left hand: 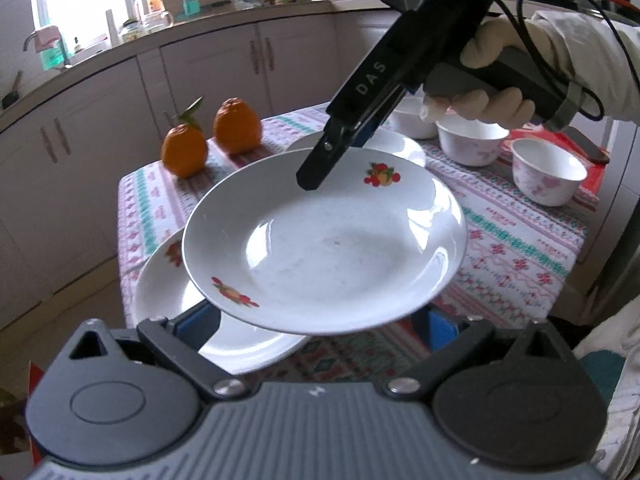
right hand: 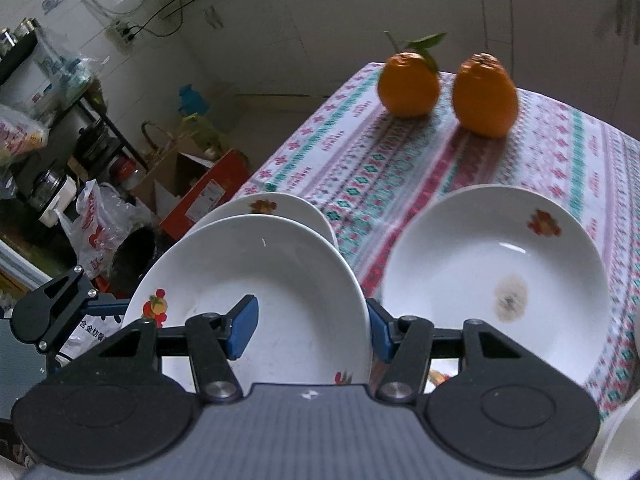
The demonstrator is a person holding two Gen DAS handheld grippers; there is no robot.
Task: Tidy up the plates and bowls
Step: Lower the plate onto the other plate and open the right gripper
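A white plate with fruit prints (left hand: pixel 328 248) (right hand: pixel 260 280) hangs above the table. My right gripper (left hand: pixel 310 182) (right hand: pixel 310 320) is shut on its rim, one blue pad inside the plate and one outside. My left gripper (left hand: pixel 322 328) has its jaws wide apart at the plate's near rim, which hides the fingertips. One left finger (right hand: pixel 104 310) reaches the rim in the right wrist view. A second plate (left hand: pixel 168 288) (right hand: pixel 276 204) lies on the table below. A third plate (left hand: pixel 400 146) (right hand: pixel 492 264), with a brown stain, lies beside it. Three white bowls (left hand: pixel 472 140) (left hand: pixel 548 176) (left hand: pixel 412 120) stand behind.
Two oranges (left hand: pixel 184 152) (left hand: pixel 237 126) (right hand: pixel 408 84) (right hand: pixel 485 96) stand near the far corner of the patterned tablecloth (left hand: pixel 520 248). A phone (left hand: pixel 588 144) lies past the bowls. A gloved hand (left hand: pixel 492 108) grips the right gripper. Boxes and bags (right hand: pixel 192 196) crowd the floor beside the table.
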